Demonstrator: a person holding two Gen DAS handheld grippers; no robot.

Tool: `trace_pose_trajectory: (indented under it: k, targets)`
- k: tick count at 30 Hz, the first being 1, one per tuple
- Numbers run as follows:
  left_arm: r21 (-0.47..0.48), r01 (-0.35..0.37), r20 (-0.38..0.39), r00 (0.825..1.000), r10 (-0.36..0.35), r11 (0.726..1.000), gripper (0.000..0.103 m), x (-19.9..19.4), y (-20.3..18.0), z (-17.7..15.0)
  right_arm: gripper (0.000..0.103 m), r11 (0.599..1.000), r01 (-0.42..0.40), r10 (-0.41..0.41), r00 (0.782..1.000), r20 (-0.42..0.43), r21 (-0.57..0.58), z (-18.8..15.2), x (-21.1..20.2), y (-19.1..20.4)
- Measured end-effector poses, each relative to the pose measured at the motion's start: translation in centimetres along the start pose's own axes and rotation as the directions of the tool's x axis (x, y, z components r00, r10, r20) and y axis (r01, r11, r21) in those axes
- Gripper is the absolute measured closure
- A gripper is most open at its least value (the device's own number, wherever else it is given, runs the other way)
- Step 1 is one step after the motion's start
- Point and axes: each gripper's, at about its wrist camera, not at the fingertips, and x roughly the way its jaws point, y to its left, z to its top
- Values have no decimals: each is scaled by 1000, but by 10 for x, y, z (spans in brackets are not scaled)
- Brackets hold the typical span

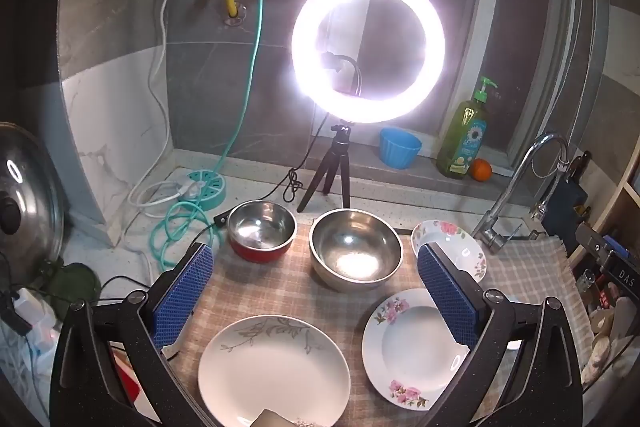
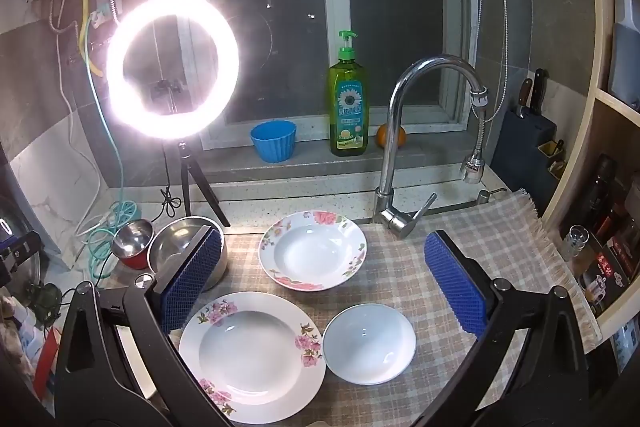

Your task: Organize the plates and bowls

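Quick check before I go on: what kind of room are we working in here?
Most likely a home kitchen counter by a window: a sink faucet, a dish soap bottle on the sill, and a knife block beside shelves.

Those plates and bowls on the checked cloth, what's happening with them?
Nothing has been picked up. A person holds two grippers above the counter, and both the left gripper and the right gripper are open and empty. On the checked cloth sit two metal bowls, the red-sided bowl and the bigger steel bowl, two flowered plates, a leaf-patterned plate and a small white dish. All lie apart, unstacked.
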Motion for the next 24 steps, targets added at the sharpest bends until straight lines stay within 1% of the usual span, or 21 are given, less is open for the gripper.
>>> trace_pose_trajectory:
  k: [11, 12, 14, 24]
  targets:
    - [-1, 0, -4, 1000, 0, 1000, 1, 1, -1, 0, 0, 1000, 0, 0, 1000, 3, 1, -2, 0, 0]
    - [0, -2, -5, 1000, 2, 1000, 1, 8, 3, 0, 0, 1000, 0, 0, 1000, 0, 1, -1, 1, 0]
    - [0, -1, -7, 1000, 1, 1000, 1, 7, -4, -2, 0, 1000, -3, 3, 1000, 0, 2, -2, 0, 0]
    - [3, -1, 4, 1000, 1, 1000, 1, 5, -5, -3, 0, 1000, -3, 3, 1000, -1, 1, -2, 3, 0]
